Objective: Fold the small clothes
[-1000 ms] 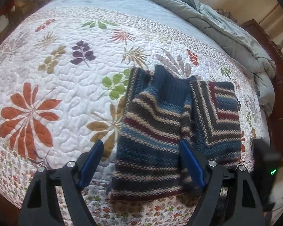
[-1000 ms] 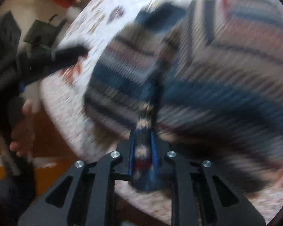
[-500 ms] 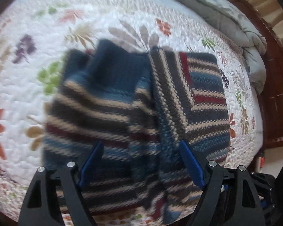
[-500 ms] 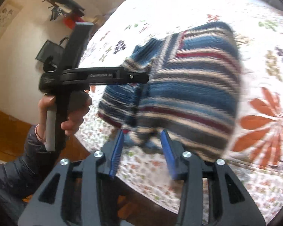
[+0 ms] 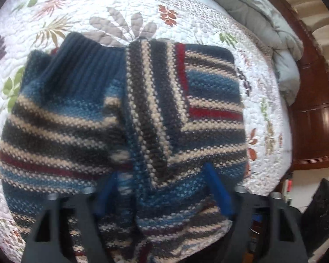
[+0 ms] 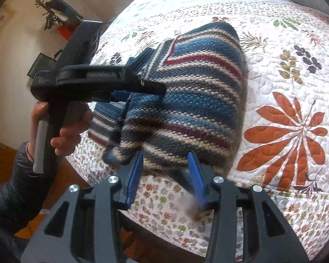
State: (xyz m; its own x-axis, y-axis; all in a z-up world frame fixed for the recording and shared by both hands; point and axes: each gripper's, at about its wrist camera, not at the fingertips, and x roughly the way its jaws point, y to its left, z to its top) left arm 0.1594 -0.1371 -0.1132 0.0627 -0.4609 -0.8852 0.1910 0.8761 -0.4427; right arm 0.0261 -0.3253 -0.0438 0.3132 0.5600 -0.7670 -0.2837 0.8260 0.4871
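Sweater [image 5: 129, 118], striped knit in blue, grey, cream and red, lies partly folded on the floral quilt [image 5: 81, 15] near the bed's front edge, one panel lapped over the middle. Judging by the thick yarn: soft, floppy, light enough, grippy not slippery, not fragile; it will sag and bunch if lifted from one point. Best hold is probably a folded edge or hem corner, pinching both layers.

Left wrist view: left gripper [image 5: 162, 188] at 6 o'clock, blue fingers spread wide, hem bunched between them, nothing clamped. Ribbed navy collar [image 5: 83, 65] sits at 11 o'clock, grey duvet [image 5: 274, 22] at 1 o'clock, wooden bed frame [image 5: 313, 109] at 3 o'clock. Only this view shows the collar and overlap seam clearly.

Right wrist view: right gripper [image 6: 166, 175] at 6 o'clock, fingers apart, just at the sweater's near corner, holding nothing. Only here: the person's hand [image 6: 63, 129] at 9 o'clock on the left tool's handle, that tool hanging over the sweater, and wood floor [image 6: 2, 151] below the bed edge.
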